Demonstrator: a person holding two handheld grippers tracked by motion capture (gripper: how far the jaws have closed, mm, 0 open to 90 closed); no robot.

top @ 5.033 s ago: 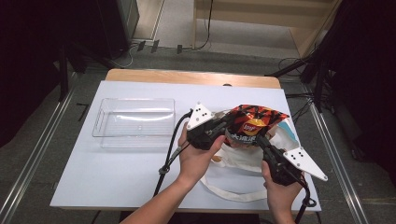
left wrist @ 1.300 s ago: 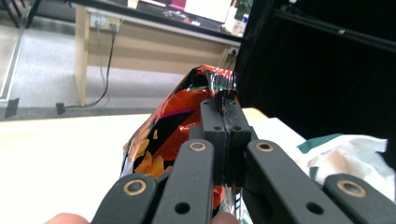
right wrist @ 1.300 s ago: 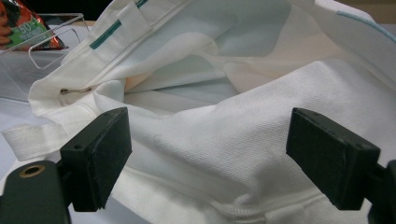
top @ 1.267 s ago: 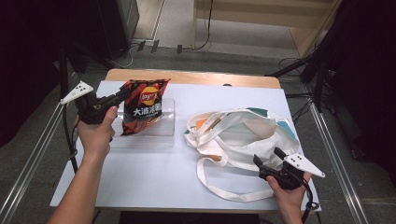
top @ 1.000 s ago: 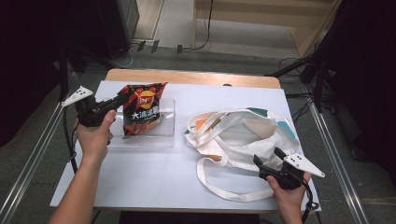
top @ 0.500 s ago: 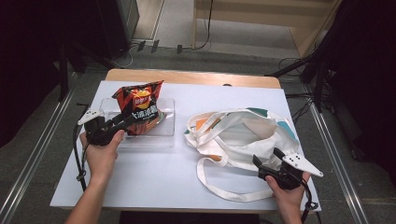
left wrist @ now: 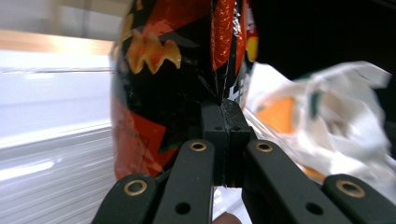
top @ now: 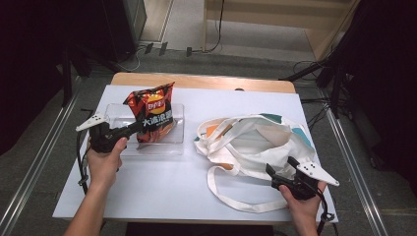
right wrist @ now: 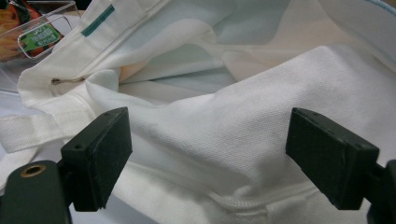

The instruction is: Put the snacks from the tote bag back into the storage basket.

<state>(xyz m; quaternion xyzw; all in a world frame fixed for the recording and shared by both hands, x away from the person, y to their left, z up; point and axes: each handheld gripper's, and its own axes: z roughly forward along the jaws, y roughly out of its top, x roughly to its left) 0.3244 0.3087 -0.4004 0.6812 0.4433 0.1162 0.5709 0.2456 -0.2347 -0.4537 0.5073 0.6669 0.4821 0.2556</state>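
Your left gripper [top: 132, 129] is clenched on a thin fold of the chip bag [top: 151, 112], which stands upright in the clear tray [top: 178, 129]. If you release now, it may tip over. Your right gripper [top: 280, 169] rests released beside the tote bag [top: 255, 142].

1. The chip bag [top: 151, 114] looked like glossy foil-plastic film, creased and catching light on its red, orange and black print.
2. The tray [top: 174, 142] under it was clear, smooth, shiny plastic.
3. The tote bag [top: 255, 142] was matt white woven cloth with a visible coarse weave, stitched seams and flat cloth straps.
4. The left gripper [left wrist: 223, 133] had matt black plastic jaws with brass-coloured metal rivets.
5. The right gripper [right wrist: 208, 149] showed matt black, slightly grainy pads [right wrist: 100, 151].
6. The table [top: 162, 182] top was smooth matt white, with a bare wood strip [top: 206, 81] at its far edge.
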